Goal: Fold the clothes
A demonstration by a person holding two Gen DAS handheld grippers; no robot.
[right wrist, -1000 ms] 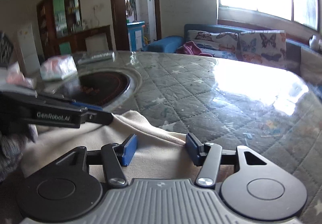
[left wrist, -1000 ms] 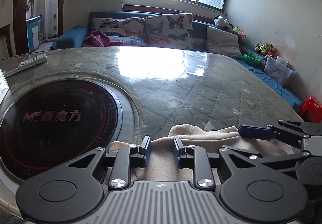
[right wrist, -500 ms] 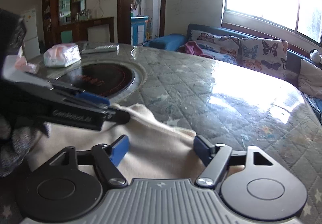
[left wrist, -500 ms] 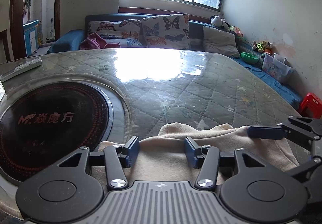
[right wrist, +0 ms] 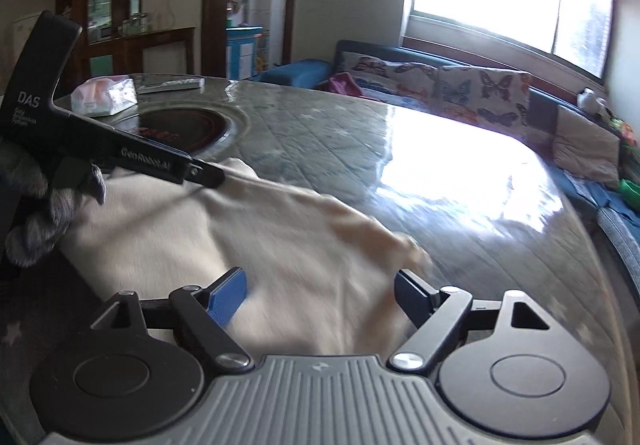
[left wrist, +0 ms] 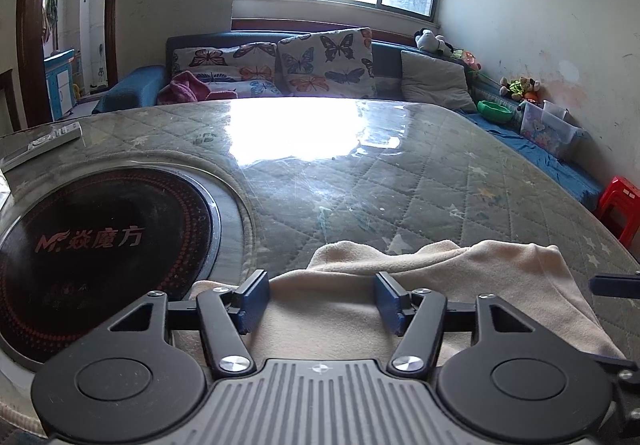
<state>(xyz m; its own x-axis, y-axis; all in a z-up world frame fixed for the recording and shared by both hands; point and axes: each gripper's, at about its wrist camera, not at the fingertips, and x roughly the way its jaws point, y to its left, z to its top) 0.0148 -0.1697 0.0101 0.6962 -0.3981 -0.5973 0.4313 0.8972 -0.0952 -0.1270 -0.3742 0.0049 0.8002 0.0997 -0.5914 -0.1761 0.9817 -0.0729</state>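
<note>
A: Garment position?
B: Cream garment [left wrist: 400,309] lies on the quilted table [left wrist: 400,185], beside the black cooktop [left wrist: 100,245].
A: Jaws?
B: Left gripper [left wrist: 320,301] and right gripper [right wrist: 320,297] both opening, pads clear, cloth beneath

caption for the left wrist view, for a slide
Left gripper opening over a cream garment on the quilted table.

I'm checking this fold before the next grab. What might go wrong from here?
1. Both tools are opening over the beige garment; the left tool or right tool may snag loose cloth.
2. The garment's left edge lies beside the black cooktop; a tug could drag it on.
</note>
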